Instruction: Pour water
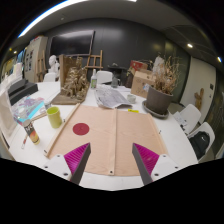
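Fingers (112, 160) apart, gripping nothing; we see a green cup (54, 117) on the bench (180, 140) well ahead, left of them.

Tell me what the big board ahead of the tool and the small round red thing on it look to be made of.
Board: probably cardboard or thin wood, judging by its matte tan face with a centre seam. Red disc: flat, matte dark red; paper or plastic, I can't tell. The tool is open, empty, just short of the board.
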Motion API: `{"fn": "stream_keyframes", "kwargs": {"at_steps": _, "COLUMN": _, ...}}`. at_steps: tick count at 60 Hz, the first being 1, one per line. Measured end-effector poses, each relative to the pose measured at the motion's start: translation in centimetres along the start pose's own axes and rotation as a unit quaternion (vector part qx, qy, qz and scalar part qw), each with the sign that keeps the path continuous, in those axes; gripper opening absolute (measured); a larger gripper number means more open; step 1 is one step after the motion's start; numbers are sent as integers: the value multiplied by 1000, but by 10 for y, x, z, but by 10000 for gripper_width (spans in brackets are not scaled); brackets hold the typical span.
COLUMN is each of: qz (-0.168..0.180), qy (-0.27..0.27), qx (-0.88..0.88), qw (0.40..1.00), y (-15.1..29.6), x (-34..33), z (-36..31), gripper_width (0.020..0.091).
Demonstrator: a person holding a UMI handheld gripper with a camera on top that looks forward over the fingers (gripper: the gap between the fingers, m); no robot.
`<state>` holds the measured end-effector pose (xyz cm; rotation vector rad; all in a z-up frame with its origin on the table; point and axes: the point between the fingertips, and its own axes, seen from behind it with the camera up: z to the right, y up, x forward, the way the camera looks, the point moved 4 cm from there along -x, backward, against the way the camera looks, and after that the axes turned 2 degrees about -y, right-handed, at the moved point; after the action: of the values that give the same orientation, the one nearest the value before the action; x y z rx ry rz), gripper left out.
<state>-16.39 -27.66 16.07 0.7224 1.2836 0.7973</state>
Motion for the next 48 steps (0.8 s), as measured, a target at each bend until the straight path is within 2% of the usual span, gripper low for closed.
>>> {"fn": "stream_keyframes", "kwargs": {"at_steps": 7, "qz": -5, "qy": 19, "qx": 6, "qw": 1000, "y": -4, "x": -14, "z": -46, "gripper_width": 858}}
{"fn": "stream_keyframes", "kwargs": {"at_steps": 8, "qz": -5, "qy": 24, "qx": 5, "qw": 1000, "y": -6, "x": -6, "z": -35, "gripper_width": 857}}
{"fn": "stream_keyframes", "kwargs": {"at_steps": 9, "qz": -6, "qy": 26, "qx": 6, "qw": 1000, "y": -7, "x": -17, "z": -62, "gripper_width": 855}}
{"fn": "stream_keyframes", "kwargs": {"at_steps": 17, "qz": -7, "qy": 65, "qx": -4, "qw": 998, "y": -16, "x": -35, "z": -146, "gripper_width": 862}}
{"fn": "stream_keyframes", "kwargs": {"at_steps": 32, "qz": 44, "qy": 142, "qx": -5, "qw": 989, "y": -10, "x": -36, "z": -310, "gripper_width": 854}}
{"fn": "stream_keyframes", "kwargs": {"at_steps": 38, "qz": 56, "qy": 138, "qx": 9, "qw": 989, "y": -4, "x": -8, "z": -351, "gripper_width": 855}}
{"fn": "stream_keyframes", "kwargs": {"at_steps": 48, "qz": 53, "qy": 109, "qx": 36, "qw": 992, "y": -1, "x": 51, "z": -382, "gripper_width": 836}}
